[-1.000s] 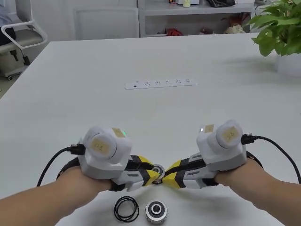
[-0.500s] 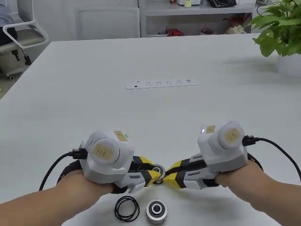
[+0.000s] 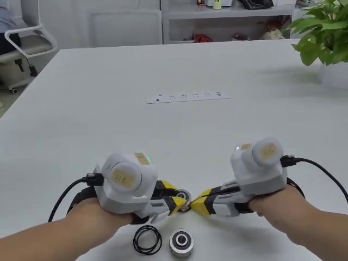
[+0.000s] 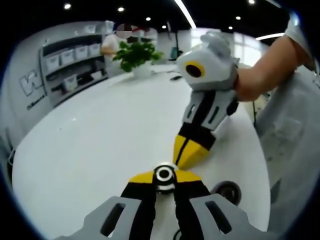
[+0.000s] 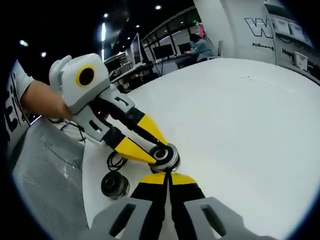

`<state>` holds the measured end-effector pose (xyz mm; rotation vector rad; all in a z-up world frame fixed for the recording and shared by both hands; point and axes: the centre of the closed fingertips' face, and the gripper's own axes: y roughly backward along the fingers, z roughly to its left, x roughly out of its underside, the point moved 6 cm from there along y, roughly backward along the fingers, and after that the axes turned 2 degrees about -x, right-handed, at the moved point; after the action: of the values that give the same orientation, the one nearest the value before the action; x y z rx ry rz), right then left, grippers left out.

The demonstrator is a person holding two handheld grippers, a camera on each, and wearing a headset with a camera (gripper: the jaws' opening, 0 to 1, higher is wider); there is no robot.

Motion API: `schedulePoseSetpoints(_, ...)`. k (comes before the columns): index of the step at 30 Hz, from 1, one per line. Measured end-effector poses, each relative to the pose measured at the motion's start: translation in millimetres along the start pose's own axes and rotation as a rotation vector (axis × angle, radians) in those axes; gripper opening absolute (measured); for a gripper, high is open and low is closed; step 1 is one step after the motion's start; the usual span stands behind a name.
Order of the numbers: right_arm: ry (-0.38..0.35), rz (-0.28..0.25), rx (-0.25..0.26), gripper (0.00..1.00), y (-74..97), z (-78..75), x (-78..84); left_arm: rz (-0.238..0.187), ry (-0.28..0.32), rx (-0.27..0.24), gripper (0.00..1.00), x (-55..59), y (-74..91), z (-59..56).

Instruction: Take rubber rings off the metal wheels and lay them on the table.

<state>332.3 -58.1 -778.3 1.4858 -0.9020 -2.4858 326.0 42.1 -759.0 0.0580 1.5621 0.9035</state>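
The right claw point(image 3: 195, 204) seems to have eased off the wheel point(image 3: 183, 194).

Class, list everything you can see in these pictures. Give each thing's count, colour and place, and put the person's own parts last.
table: one, white, under everything
metal wheels: two, silvery; one clamped in the left gripper, the other lying on the table nearest the person
rubber rings: black, overlapping loops on the table left of the loose wheel; count unclear
power strip: one, white, mid-table
plant: one, green, far right corner of the table
chair: one, pale frame, beyond the table's far left
left gripper: one, white, black and yellow, shut on a wheel
right gripper: one, same colours, jaws shut, tips beside the held wheel
hands: two, one behind each gripper
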Motion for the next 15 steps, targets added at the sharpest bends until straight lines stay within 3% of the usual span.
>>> schedulePoseSetpoints(15, -0.084, -0.041, -0.01, 0.0, 2.2, -3.6, -1.2, -0.001, -0.016, 0.001, 0.13, 1.2, 0.7, -0.6)
